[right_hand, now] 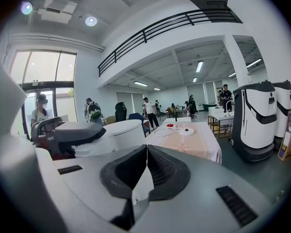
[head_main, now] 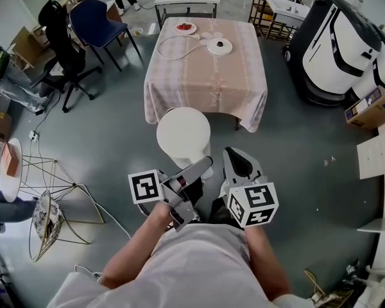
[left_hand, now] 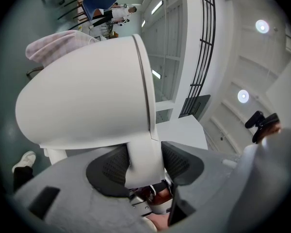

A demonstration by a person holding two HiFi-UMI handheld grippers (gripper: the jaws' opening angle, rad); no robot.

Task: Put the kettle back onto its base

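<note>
Holding gripper: white kettle's (head_main: pixel 183 136) handle (left_hand: pixel 144 152) is pinched between the left gripper's (left_hand: pixel 145 163) pads.
Kettle: held over the floor, short of the table (head_main: pixel 205 85).
Base (head_main: pixel 219 45): set on the table's far end, well apart from the kettle.
Right gripper (right_hand: pixel 146 152): fingers pressed together, nothing held.

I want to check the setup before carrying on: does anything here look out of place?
Only the kettle: it is off its base, clamped by its handle in the left gripper above the floor, short of the table. The base sits bare on the table. Nothing looks spilled or damaged.
</note>
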